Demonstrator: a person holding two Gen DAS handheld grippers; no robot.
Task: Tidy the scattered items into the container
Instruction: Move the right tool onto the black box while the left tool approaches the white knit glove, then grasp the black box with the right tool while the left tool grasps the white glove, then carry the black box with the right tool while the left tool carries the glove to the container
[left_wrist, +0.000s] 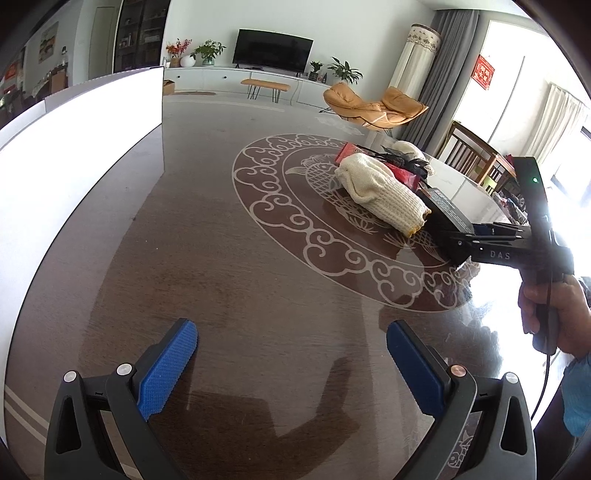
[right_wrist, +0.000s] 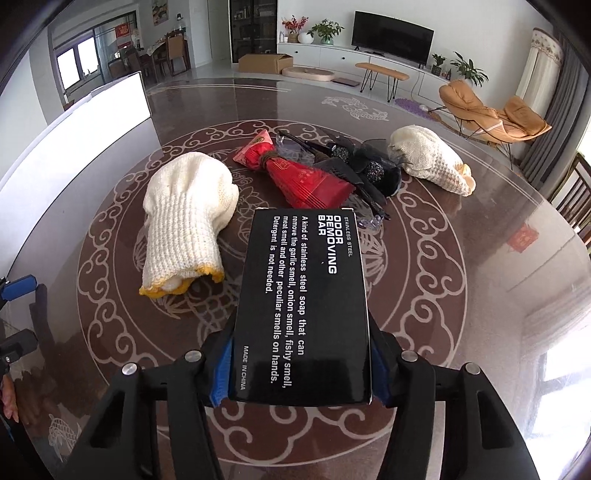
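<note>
One black box reads "ODOR REMOVING BAR".

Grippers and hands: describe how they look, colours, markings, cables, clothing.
Both tools are matte black plastic. The left gripper has two fingers with blue, textured pads and round silver and copper-coloured pivot pins. The right gripper carries white "DAS" lettering, a green light and a thin black cable. The right hand shows a light blue sleeve.
</note>
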